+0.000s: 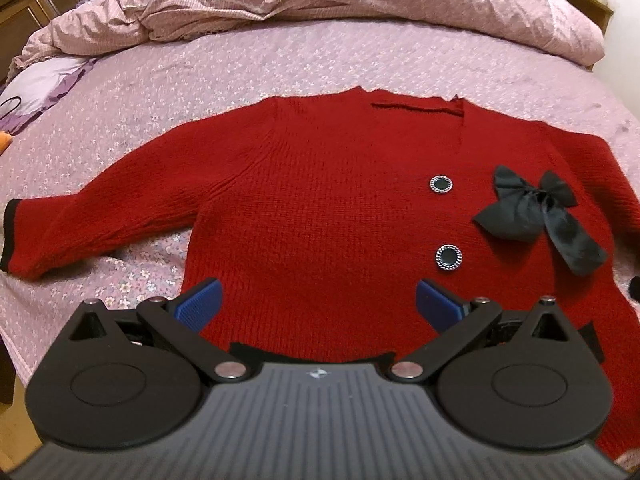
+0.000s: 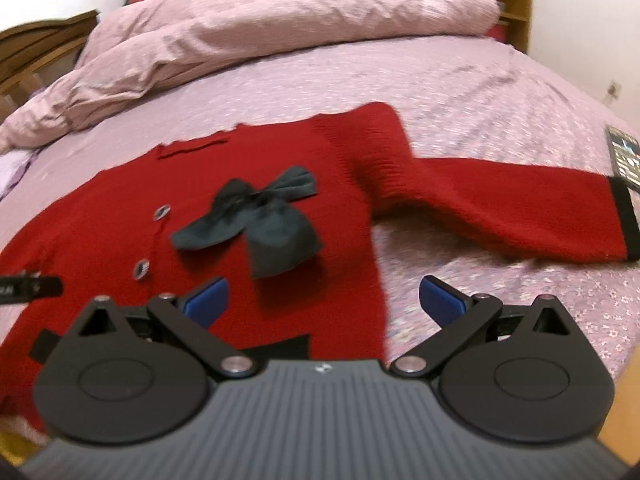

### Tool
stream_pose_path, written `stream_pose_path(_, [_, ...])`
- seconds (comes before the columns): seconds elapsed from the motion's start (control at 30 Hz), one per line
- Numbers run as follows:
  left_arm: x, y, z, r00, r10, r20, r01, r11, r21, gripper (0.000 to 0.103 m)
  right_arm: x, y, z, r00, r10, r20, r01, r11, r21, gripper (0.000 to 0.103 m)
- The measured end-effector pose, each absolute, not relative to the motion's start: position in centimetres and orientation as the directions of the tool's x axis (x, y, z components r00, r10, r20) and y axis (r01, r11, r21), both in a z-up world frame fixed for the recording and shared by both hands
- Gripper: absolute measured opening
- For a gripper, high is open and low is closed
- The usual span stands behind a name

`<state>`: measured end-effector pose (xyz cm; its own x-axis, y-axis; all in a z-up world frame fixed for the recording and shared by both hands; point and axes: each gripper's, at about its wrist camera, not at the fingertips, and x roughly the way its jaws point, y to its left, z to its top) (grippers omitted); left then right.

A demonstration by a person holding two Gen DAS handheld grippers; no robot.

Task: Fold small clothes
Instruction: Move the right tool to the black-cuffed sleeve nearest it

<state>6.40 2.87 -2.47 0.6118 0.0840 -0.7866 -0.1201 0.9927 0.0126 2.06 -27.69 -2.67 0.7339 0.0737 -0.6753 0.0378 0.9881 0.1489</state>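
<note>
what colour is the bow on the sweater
Black, on the red sweater; the bow shows sharpest in the left wrist view.

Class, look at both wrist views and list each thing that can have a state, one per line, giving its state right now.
Red cardigan: spread flat on the bed, unfolded, front up.
Left sleeve: stretched outward.
Right sleeve: stretched outward.
Black bow: tied, lying on the front.
Duvet: bunched at the far end.
Phone: screen lit.
Left gripper: open, holding nothing.
Right gripper: open, holding nothing.
</note>
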Motion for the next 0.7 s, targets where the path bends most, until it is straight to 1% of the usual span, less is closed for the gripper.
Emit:
stream_pose_path(0.3, [8.6, 2.5, -3.5, 0.581, 0.093, -0.809, -0.124, 0.992, 0.026, 0.103, 3.9, -31.7, -3.2, 0.739, 0.013, -0.673, 0.132, 0.978, 0.164, 0.103])
stream_pose_path(0.37, [8.9, 2.4, -3.7, 0.575, 0.095, -0.813, -0.124, 0.992, 0.028, 0.103, 4.2, -32.8, -3.5, 0.734, 0.028, -0.678, 0.154, 0.966, 0.207, 0.103])
stream_pose_path(0.53, [9.5, 2.3, -4.3, 0.556, 0.064, -0.828, -0.12, 0.993, -0.003, 0.103, 4.9, -35.7, -4.3, 0.731, 0.118, -0.672, 0.199, 0.905, 0.375, 0.103])
stream_pose_path(0.7, [9.5, 2.0, -5.0, 0.548, 0.072, -0.833, -0.119, 0.993, 0.007, 0.103, 5.4, -37.4, -4.6, 0.733, 0.056, -0.678, 0.297, 0.87, 0.393, 0.103])
